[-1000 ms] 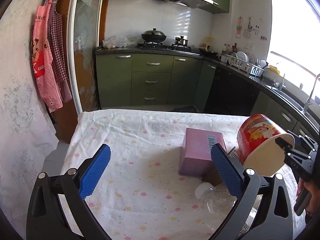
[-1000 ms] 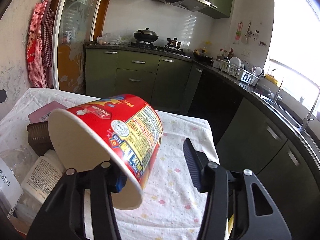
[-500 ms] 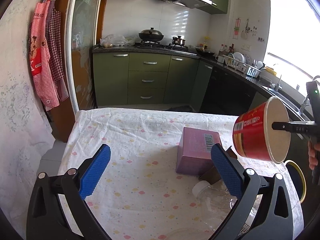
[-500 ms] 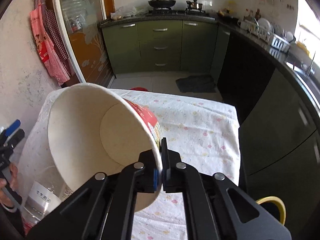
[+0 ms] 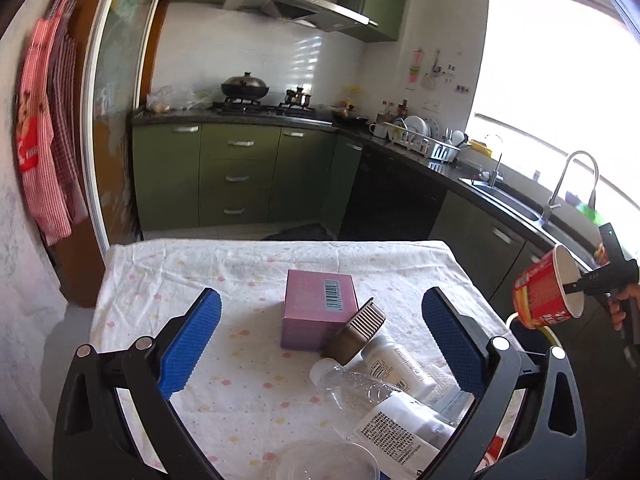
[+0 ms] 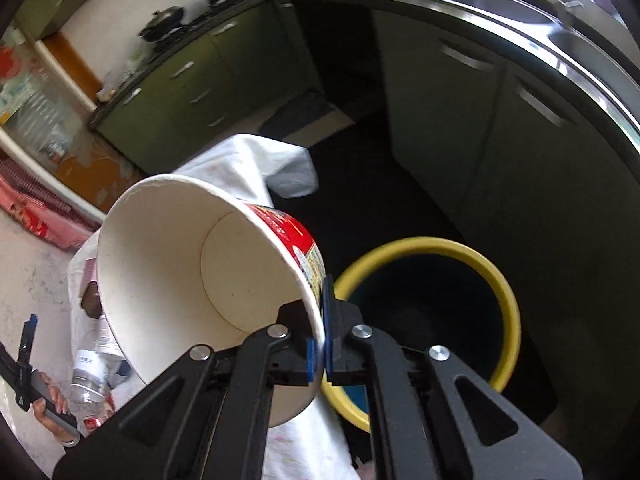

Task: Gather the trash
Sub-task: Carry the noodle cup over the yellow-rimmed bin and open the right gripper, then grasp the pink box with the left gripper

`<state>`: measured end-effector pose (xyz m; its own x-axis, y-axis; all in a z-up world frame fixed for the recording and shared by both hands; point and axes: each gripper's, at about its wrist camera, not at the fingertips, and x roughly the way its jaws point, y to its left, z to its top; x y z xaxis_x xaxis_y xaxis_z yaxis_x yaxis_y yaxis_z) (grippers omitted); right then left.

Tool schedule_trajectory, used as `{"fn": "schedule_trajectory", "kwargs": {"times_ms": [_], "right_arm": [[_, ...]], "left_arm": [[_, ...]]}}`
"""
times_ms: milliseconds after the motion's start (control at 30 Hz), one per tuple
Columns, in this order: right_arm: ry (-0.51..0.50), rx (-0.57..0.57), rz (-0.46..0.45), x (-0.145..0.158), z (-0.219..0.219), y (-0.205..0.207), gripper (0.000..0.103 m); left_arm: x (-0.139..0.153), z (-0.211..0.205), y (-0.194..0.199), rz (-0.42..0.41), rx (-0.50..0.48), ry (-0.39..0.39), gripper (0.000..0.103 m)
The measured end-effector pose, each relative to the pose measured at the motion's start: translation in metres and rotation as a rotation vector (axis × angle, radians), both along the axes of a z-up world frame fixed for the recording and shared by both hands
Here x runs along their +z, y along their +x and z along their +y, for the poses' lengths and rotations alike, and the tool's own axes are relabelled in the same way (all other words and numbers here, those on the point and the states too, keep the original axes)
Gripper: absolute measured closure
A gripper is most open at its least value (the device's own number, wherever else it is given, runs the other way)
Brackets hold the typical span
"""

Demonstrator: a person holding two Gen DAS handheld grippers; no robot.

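**Noodle cup held past the bench's right edge**

While the left tool (image 5: 318, 334) stands wide and empty above the cloth-covered bench (image 5: 168, 276), the right tool (image 6: 319, 350) pinches the rim of a red printed paper noodle cup (image 6: 192, 276). The cup is tilted on its side, its plain white inside bare, its outer wall red with yellow and white print. It hangs off the bench's right edge, beside the yellow-rimmed dark bin (image 6: 506, 296) on the floor.
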<state>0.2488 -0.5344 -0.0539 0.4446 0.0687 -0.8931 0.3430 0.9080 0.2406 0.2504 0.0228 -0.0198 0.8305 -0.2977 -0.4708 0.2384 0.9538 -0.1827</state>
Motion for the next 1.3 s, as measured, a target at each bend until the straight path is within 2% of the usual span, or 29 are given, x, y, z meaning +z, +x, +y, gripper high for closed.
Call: {"fn": "schedule_trajectory", "kwargs": {"times_ms": [167,400,433,533,567,633,733,900,1067,1300], "right_arm": [[0.026,-0.120,0.130,-0.053,-0.054,-0.009,0.100],[0.082,-0.108,0.273,-0.124,-0.068,0.010,0.098],[0.082,-0.111,0.287,-0.131,-0.067,0.012,0.096],[0.024,-0.122,0.307,-0.141,-0.067,0.021,0.076],[0.008,-0.122,0.301,-0.146,-0.062,0.013,0.076],[-0.013,-0.121,0.279,-0.140,-0.058,0.012,0.076],[-0.025,-0.105,0.219,-0.122,-0.048,0.002,0.070],[0.019,-0.025,0.080,-0.095,-0.008,-0.026,0.061],[0.030,0.079,0.016,-0.078,0.035,-0.043,0.055],[0.076,0.140,-0.026,-0.070,0.065,-0.055,0.050]], "left_arm": [[0.005,-0.018,-0.009,-0.032,-0.022,0.065,0.004],[-0.001,-0.027,-0.007,-0.015,-0.037,0.109,0.004],[-0.002,-0.028,-0.005,-0.011,-0.038,0.110,0.004],[-0.004,-0.028,-0.003,0.006,-0.043,0.111,0.004],[-0.006,-0.027,-0.001,0.009,-0.044,0.113,0.004],[-0.008,-0.027,0.000,0.014,-0.045,0.118,0.004],[-0.010,-0.027,0.002,0.029,-0.050,0.124,0.004],[-0.009,-0.029,0.007,0.067,-0.042,0.134,0.004],[-0.012,-0.032,0.030,0.210,-0.065,0.199,0.004],[-0.014,-0.034,0.102,0.423,-0.089,0.162,0.004]]}}
